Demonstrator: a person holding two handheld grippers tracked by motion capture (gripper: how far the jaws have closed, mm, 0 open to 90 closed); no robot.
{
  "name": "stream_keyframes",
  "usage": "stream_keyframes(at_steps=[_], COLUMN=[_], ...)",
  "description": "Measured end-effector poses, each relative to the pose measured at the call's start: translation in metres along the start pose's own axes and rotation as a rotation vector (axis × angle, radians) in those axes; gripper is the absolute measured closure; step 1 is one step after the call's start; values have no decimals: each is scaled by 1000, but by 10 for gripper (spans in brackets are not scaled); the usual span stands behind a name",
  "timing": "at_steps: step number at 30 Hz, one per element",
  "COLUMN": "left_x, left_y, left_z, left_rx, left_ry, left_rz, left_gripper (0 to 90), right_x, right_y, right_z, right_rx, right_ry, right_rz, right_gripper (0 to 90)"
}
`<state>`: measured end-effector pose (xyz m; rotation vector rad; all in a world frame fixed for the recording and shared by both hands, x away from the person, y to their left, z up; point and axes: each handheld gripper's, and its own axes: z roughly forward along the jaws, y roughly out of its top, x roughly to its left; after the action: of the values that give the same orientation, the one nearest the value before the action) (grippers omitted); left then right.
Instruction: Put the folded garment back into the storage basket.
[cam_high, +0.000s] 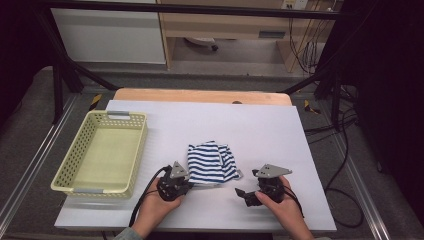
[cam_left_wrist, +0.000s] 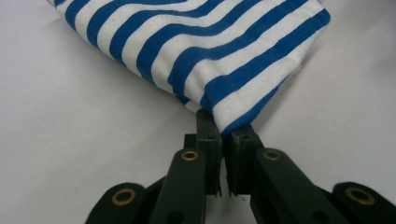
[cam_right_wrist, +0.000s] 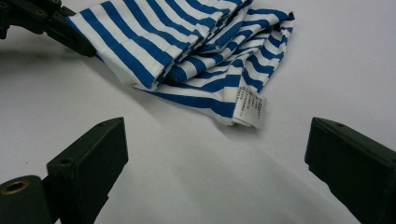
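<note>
A corner of the striped cloth (cam_left_wrist: 201, 51) is pinched by the left gripper (cam_left_wrist: 223, 133); the right gripper (cam_right_wrist: 215, 154) is held wide apart, nothing between its jaws.

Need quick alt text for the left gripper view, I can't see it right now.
The left claw is shut on a corner of the blue-and-white striped cloth, its two black jaws pinching the fabric. The cloth lies ahead on the white table.

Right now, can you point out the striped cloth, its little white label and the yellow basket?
striped cloth (cam_high: 210, 162): high view, middle of the folded fabric.
white label (cam_right_wrist: 251, 108): right gripper view, centre of the tag at the cloth's edge.
yellow basket (cam_high: 138, 145): high view, its right wall.
</note>
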<state>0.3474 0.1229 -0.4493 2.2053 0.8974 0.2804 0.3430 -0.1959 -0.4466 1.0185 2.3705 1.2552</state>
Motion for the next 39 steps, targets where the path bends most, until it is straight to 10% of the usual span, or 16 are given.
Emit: stream_keyframes(at_steps=[11,22,32,39], left_x=[-3,-10,-12,-10], left_y=[-21,-45,-42,-38], left_z=[-20,-41,-45,-50], left_rx=[2,-10,-122,-223], left_ry=[-36,-49,-3,19], left_rz=[-35,-23,-91,-146], left_gripper=[850,838,288,149], right_x=[25,41,42,44], right_y=[4,3,2,3], right_z=[9,23,30,34], right_rx=[29,84,83,70], right_ry=[41,48,50,77], right_rz=[-34,-57,-62,-92], right_gripper=[52,284,581,800])
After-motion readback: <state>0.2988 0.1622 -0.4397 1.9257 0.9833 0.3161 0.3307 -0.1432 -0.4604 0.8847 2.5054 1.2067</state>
